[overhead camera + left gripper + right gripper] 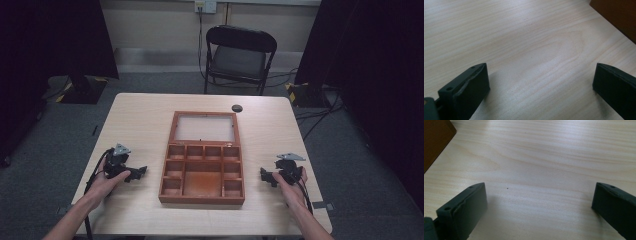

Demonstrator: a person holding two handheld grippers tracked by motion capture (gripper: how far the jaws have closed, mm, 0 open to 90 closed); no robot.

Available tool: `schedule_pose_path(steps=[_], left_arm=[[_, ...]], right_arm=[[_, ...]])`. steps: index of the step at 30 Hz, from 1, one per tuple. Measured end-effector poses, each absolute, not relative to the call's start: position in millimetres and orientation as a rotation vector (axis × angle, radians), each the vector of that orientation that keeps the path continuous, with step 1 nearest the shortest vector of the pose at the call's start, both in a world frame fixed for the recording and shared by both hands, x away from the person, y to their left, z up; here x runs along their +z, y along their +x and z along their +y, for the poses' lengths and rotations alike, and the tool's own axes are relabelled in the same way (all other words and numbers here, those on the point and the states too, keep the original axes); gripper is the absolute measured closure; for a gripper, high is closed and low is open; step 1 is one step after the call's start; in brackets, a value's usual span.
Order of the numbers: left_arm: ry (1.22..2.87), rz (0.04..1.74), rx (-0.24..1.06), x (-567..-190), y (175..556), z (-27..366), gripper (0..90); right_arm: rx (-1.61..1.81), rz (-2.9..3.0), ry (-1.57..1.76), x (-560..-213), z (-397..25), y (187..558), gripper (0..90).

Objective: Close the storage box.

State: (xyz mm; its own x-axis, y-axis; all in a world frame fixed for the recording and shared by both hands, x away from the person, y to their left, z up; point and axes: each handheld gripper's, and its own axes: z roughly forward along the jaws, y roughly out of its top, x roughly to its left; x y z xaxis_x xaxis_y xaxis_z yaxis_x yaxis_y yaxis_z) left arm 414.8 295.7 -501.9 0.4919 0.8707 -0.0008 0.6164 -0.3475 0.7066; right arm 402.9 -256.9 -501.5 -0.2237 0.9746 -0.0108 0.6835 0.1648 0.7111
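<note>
Two tongs, one per hand. Left tongs (136,173) and right tongs (266,176): jaws spread wide, gripping nothing, low over the pale wood counter (135,120). One wooden box (202,172) sits between them, apart from both, lid (204,127) laid open and flat, compartments bare. One small dark disc (237,108) beyond the box. One folding chair (239,56) behind the counter.
</note>
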Motion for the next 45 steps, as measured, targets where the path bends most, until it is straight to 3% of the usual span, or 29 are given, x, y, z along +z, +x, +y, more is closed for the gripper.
schedule_pose_path(steps=[7, 8, 9, 10, 23, 29, 45], left_arm=[[2.06, 1.268, 0.5, -497, 414, 297, 15.7], [2.068, 1.275, 0.477, -495, 415, 299, 15.7], [2.068, 1.275, 0.477, -495, 415, 299, 16.0], [2.069, 1.278, 0.437, -492, 416, 299, 16.2], [2.031, 1.214, 0.451, -464, 418, 293, 19.7], [1.952, 1.253, 0.48, -453, 438, 287, 20.6], [1.979, 1.14, 0.42, -435, 479, 242, 20.1]], right_arm=[[0.803, 2.012, 1.562, -499, -254, 401, 1.4], [0.801, 2.021, 1.563, -497, -253, 401, 7.4], [0.801, 2.021, 1.563, -497, -253, 401, 7.4], [0.815, 2.012, 1.57, -494, -253, 401, 16.4], [0.977, 2.103, 1.502, -476, -246, 406, 17.1], [1.059, 2.109, 1.449, -464, -233, 426, 16.6], [1.154, 2.163, 1.329, -445, -181, 473, 19.7]])
